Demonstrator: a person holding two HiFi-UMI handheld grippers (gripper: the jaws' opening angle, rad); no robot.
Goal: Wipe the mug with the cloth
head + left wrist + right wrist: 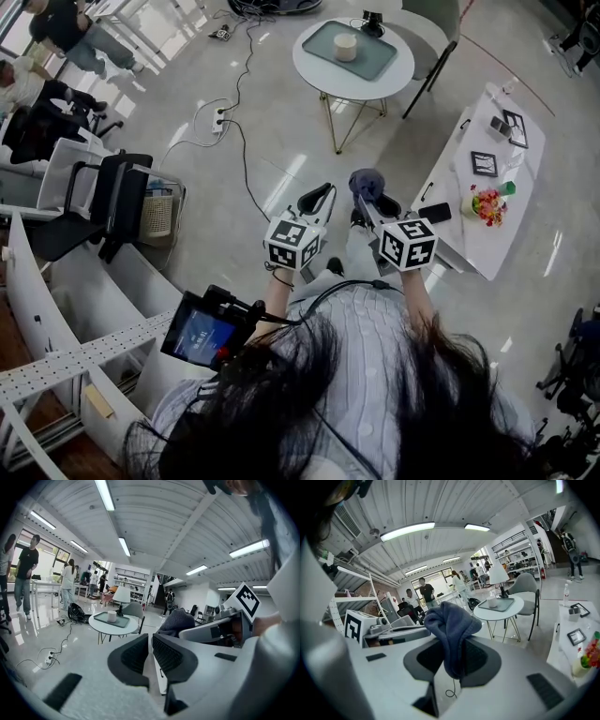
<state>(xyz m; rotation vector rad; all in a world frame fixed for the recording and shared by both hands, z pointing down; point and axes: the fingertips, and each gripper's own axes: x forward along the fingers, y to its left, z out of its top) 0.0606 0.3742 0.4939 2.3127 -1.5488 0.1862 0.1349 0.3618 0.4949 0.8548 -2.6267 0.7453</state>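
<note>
A white mug (346,46) stands on a green tray (377,58) on the round white table (311,71), well ahead of me across the floor. It also shows as a small mug (111,616) in the left gripper view and as a mug (491,602) in the right gripper view. My right gripper (367,200) is shut on a blue-grey cloth (450,620), which bunches up above the jaws; the cloth (366,182) sits beside my left gripper (316,200). The left gripper (150,656) has its jaws together with nothing between them. Both are held at chest height, far from the mug.
A long white table (497,234) at the right carries frames, a phone and flowers. Black office chairs (112,202) stand at the left. A power strip (217,120) with cables lies on the floor. A grey chair (433,37) sits behind the round table. People stand far left.
</note>
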